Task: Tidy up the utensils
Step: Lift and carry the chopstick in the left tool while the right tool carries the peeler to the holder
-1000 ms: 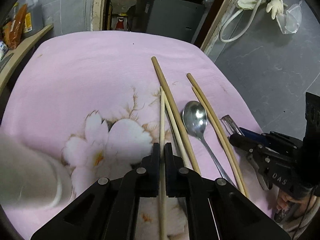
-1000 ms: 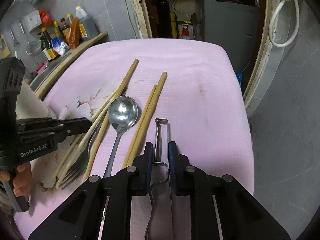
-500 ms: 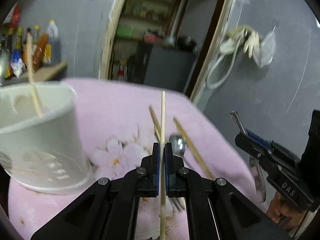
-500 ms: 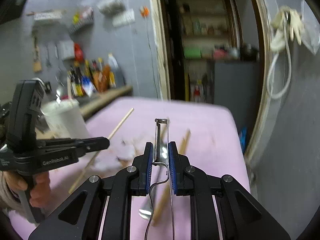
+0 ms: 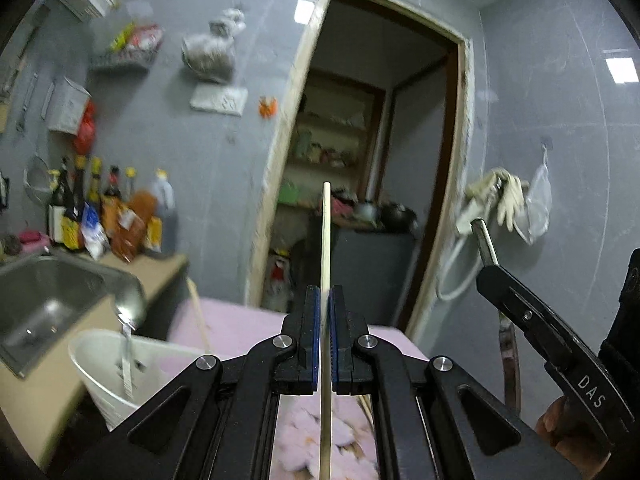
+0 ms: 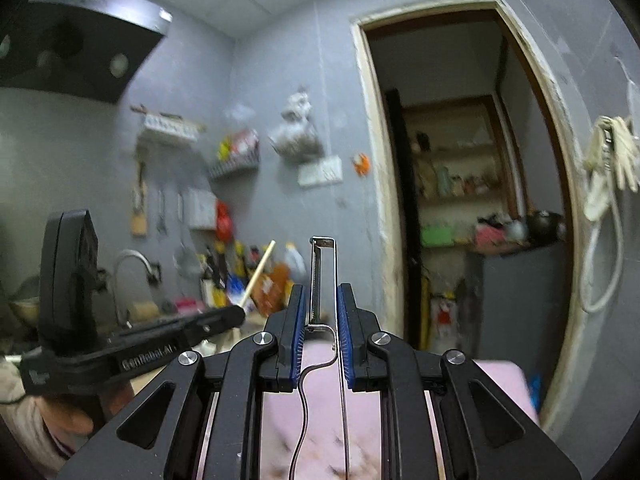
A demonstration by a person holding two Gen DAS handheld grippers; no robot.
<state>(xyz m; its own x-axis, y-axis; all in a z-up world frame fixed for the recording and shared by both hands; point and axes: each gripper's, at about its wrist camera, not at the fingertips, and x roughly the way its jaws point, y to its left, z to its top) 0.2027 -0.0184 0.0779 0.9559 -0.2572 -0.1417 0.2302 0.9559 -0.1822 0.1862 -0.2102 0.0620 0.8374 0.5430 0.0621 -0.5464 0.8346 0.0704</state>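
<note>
Left gripper (image 5: 324,334) clamps chopstick (image 5: 325,264), right gripper (image 6: 320,336) clamps peeler (image 6: 323,280); both lifted off pink cloth (image 5: 240,328) — white cup (image 5: 104,364) likely next.

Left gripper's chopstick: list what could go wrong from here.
1. The left gripper pinches the chopstick only mid-length; it might pivot or slip on the way to the white cup.
2. The cup already holds a spoon and another chopstick; a careless drop could knock them or tip the cup.
</note>
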